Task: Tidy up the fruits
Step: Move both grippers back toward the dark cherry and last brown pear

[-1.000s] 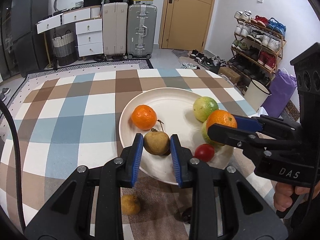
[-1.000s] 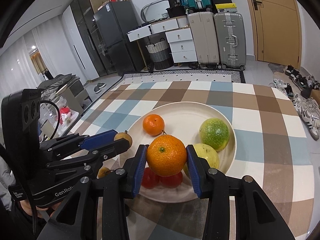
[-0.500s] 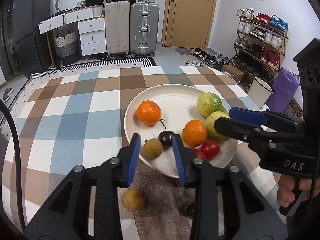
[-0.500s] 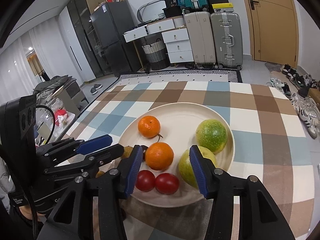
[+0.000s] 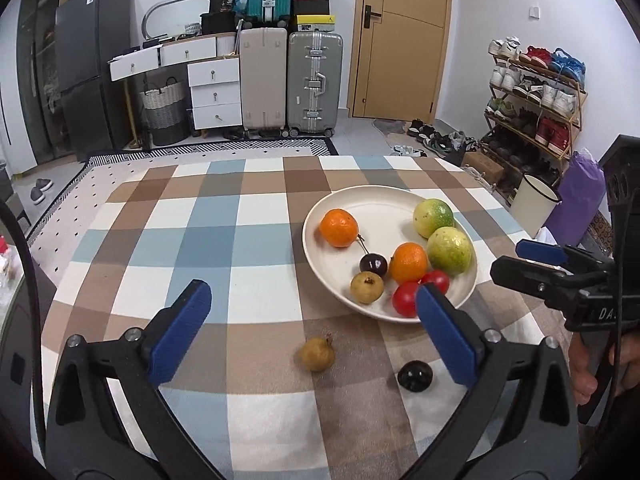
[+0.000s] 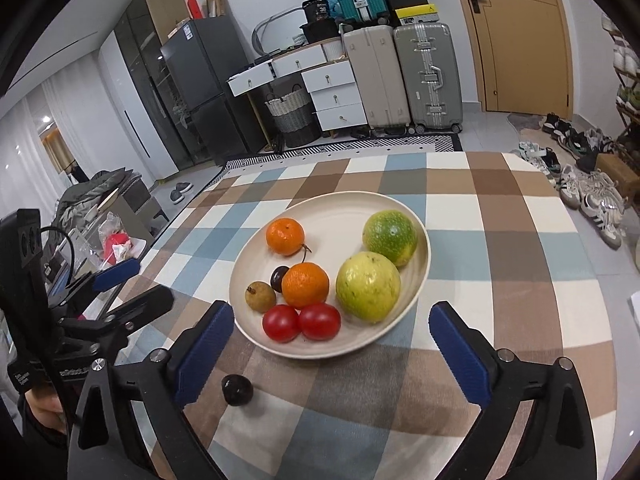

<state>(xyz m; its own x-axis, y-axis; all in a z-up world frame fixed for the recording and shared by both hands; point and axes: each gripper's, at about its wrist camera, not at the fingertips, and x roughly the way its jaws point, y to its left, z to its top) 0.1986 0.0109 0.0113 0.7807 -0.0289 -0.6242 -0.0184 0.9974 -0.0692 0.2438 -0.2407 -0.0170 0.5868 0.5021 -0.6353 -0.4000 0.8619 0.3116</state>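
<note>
A cream plate point(image 5: 384, 204) point(image 6: 404, 334) on the checked tablecloth holds two oranges point(image 5: 338, 227) point(image 6: 305, 285), two green-yellow fruits point(image 5: 449, 250) point(image 6: 367, 286), two red tomatoes point(image 6: 319, 321), a dark cherry point(image 5: 373, 264) and a brown longan point(image 5: 367, 287) point(image 6: 260, 297). A second longan point(image 5: 317, 354) and a dark cherry point(image 5: 415, 375) point(image 6: 237, 389) lie on the cloth in front of the plate. My left gripper point(image 5: 310, 336) is open and empty above the loose longan. My right gripper point(image 6: 332, 354) is open and empty at the plate's near edge.
The table's far edge meets a room with suitcases point(image 5: 315, 84), white drawers point(image 5: 212, 94), a door and a shoe rack point(image 5: 536, 92). The right gripper's body point(image 5: 576, 288) stands right of the plate; the left gripper's body point(image 6: 80, 304) stands left of it.
Both grippers opened wide and pulled back from the plate. The right let go of its orange and the left let go of its longan; both fruits now rest on the plate.
</note>
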